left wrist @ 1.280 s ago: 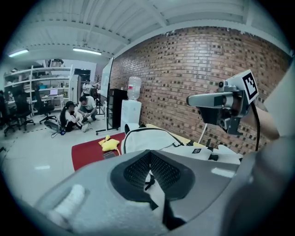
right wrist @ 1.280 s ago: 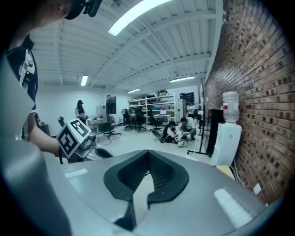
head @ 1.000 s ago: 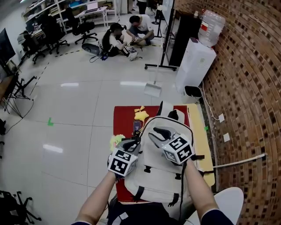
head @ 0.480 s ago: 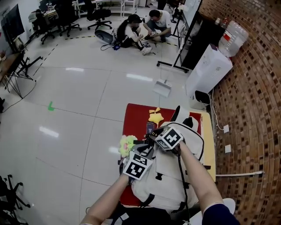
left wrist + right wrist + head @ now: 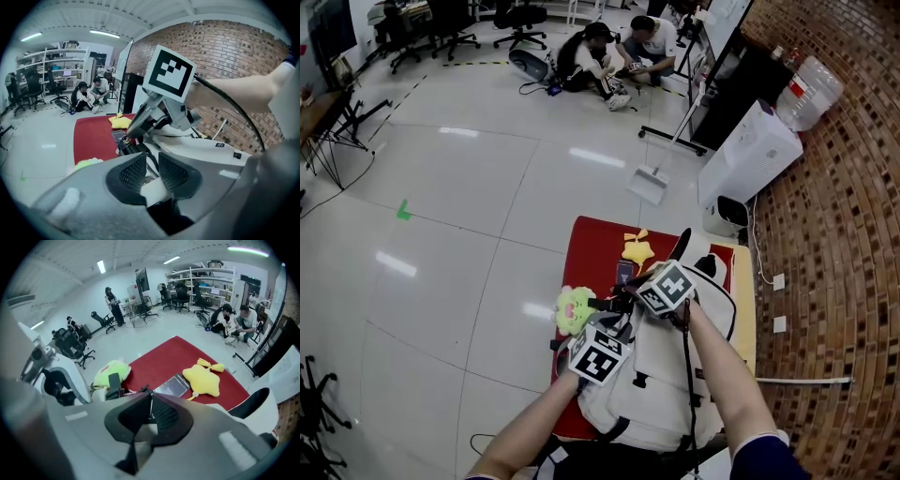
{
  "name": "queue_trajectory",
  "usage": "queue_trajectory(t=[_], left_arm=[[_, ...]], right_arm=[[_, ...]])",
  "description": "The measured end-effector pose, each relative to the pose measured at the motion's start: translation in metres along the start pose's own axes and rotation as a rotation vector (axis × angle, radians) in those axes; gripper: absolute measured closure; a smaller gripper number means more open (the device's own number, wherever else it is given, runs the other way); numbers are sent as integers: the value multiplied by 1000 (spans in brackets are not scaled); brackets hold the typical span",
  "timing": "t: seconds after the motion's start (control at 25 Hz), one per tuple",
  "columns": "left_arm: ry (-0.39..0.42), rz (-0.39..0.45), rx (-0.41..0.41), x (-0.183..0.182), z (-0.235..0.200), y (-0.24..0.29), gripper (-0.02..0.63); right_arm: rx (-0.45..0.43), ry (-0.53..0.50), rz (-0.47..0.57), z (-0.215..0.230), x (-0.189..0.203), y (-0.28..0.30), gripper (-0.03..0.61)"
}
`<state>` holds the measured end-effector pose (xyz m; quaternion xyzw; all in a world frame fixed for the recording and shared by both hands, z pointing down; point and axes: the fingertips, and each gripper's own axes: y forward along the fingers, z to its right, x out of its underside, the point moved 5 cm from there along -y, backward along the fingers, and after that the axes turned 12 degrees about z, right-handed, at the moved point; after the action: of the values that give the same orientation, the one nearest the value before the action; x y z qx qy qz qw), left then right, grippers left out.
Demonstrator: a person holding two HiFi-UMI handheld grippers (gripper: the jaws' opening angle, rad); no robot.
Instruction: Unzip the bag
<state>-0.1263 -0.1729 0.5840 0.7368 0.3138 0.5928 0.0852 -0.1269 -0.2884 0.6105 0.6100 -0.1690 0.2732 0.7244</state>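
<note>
- A cream fabric backpack (image 5: 654,384) with black straps, black buckles and rounded, padded panels lies flat on the red-covered table (image 5: 592,246). It fills the near right part of the top. Its top end, with a black handle loop, points toward the far edge.
- The cloth looks smooth and softly creased. A dark zip line runs round the bag's left side, close to the table's left edge.
- The left gripper (image 5: 151,163) has dark pads with a fine mesh texture. They stand a little apart, with a fold of the backpack's cream fabric wedged low between them and touching both pads. This grip sits on the bag's left flank, nearer the table's near edge than the other gripper.
- The right gripper (image 5: 150,399) points steeply down at the bag's left side, just beyond the left one. Its jaws have just been closing and now stand almost together. Only a thin metal zip pull (image 5: 150,409) shows as a sliver between the pads, so the zip sits right at the fingertips.
- A soft yellow plush star (image 5: 637,249) lies near the far edge.
- A fuzzy lime-green plush toy (image 5: 573,309) sits at the left edge, just beside the backpack.
- A dark, glossy flat rectangle (image 5: 172,386) lies between the star and the bag.
</note>
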Motion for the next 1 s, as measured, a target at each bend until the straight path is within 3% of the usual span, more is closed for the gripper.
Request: queue_trajectory(t=[0.36,0.64,0.88,1.0], left_arm=[[17,-39,-53,4,-1,5,529],[33,-56,-90,3,0,7,528],[114,13,-96,-53,-6,23,532],[195,-54,-54,-67,-4,59,531]], right_arm=[[-2,168,251,37,4,-41,554],[-33,288,380,61,10,-58,552],[-83,299,432,56,7,-70,554],[-98,308,432,56,8,-72,554]])
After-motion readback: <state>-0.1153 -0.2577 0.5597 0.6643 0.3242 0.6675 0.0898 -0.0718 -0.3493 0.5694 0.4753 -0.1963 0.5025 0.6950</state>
